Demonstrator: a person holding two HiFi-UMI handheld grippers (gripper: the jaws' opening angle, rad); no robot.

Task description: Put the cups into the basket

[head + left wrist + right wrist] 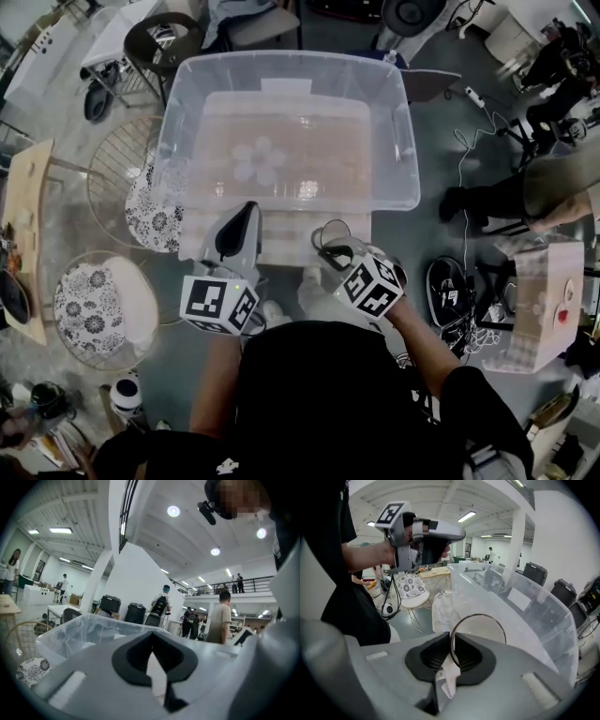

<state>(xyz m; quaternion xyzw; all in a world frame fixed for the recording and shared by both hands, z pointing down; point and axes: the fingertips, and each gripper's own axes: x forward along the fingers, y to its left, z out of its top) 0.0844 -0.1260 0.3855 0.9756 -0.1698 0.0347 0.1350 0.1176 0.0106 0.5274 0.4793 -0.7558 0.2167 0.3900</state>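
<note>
One clear cup (480, 629) is clamped by its rim in the right hand-held gripper (451, 645), just near of the clear basket (405, 141), not yet inside. The left hand-held gripper (249, 210) sits shut and empty beside it. A pale cluster (258, 161) in the basket may be cups already placed.

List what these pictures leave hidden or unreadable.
Head view: the pale round shapes in the clear bin are too faint to identify.
Right gripper view: the cup below its rim is hidden by the right tongs.
Right gripper view: print on the white tag is too small.
</note>
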